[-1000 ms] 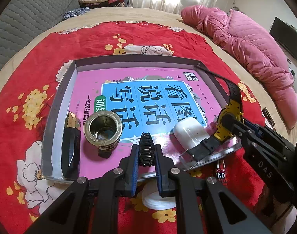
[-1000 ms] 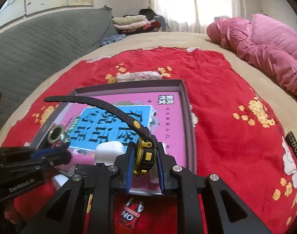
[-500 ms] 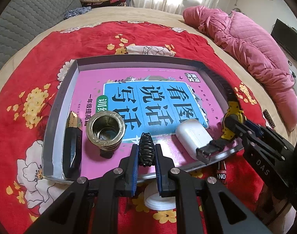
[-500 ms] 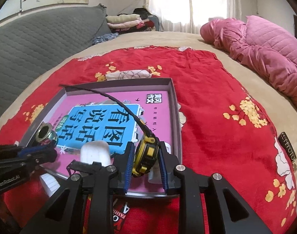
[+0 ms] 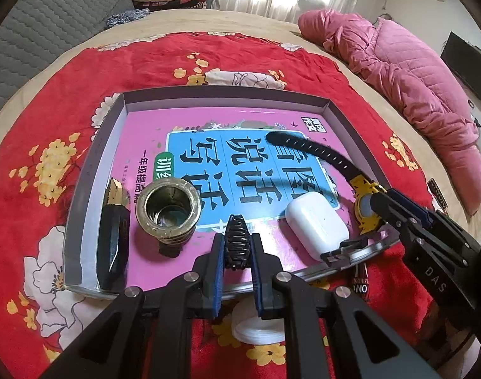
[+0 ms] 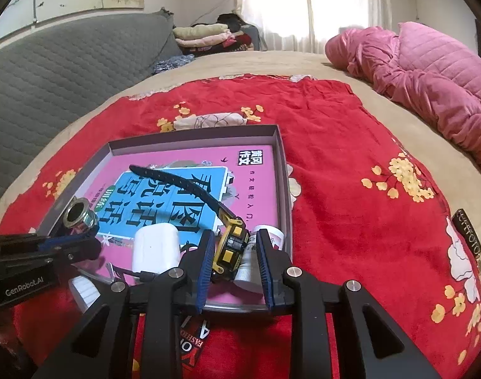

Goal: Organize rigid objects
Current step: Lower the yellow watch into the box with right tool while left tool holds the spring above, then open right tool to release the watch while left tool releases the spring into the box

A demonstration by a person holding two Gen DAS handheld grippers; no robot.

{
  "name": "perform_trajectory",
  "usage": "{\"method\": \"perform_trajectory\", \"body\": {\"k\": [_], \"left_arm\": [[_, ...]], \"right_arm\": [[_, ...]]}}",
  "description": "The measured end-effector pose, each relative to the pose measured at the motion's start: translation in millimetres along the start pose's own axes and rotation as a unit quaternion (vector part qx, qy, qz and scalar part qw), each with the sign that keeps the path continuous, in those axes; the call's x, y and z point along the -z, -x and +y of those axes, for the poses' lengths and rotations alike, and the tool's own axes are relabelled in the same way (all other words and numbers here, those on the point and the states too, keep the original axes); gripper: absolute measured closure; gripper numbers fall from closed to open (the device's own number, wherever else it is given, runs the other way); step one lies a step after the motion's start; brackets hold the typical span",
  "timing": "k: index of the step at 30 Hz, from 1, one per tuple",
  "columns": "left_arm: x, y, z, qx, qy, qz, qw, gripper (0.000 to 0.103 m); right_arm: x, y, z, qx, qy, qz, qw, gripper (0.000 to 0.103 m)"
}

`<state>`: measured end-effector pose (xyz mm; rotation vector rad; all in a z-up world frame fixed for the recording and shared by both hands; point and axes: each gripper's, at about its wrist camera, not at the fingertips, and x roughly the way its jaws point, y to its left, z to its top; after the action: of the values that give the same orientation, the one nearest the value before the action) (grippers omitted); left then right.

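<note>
The right gripper [image 6: 234,252] hangs over the near right corner of the grey tray [image 6: 280,145]; its jaws are opening, with the yellow-and-black watch [image 6: 231,246] between them, tilted and no longer pinched, its strap running away up-left across the pink book [image 6: 259,189]. A small white bottle [image 6: 256,259] sits just right of the watch; the white earbud case [image 6: 155,246] just left. The left gripper [image 5: 237,252] grips a black hair claw [image 5: 237,240] over the tray's near edge, beside the brass ring [image 5: 168,211].
</note>
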<state>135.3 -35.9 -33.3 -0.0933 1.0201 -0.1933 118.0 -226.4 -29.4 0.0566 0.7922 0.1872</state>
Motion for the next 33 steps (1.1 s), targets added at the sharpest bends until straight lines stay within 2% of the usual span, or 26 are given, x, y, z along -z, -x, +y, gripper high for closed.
{"method": "perform_trajectory", "body": {"k": [18, 23, 33], "left_arm": [[-2, -9, -1, -0.007, 0.005, 0.012, 0.9999, 0.088], [-3, -14, -3, -0.02, 0.002, 0.024, 0.9995, 0.088], [-3, -16, -2, -0.014, 0.003, 0.028, 0.9995, 0.088]], "right_arm": [[-3, -3, 3, -0.03, -0.01, 0.001, 0.999, 0.074], [-3, -3, 4, -0.036, -0.012, 0.001, 0.999, 0.074], [-4, -4, 5, -0.041, -0.013, 0.002, 0.999, 0.07]]}}
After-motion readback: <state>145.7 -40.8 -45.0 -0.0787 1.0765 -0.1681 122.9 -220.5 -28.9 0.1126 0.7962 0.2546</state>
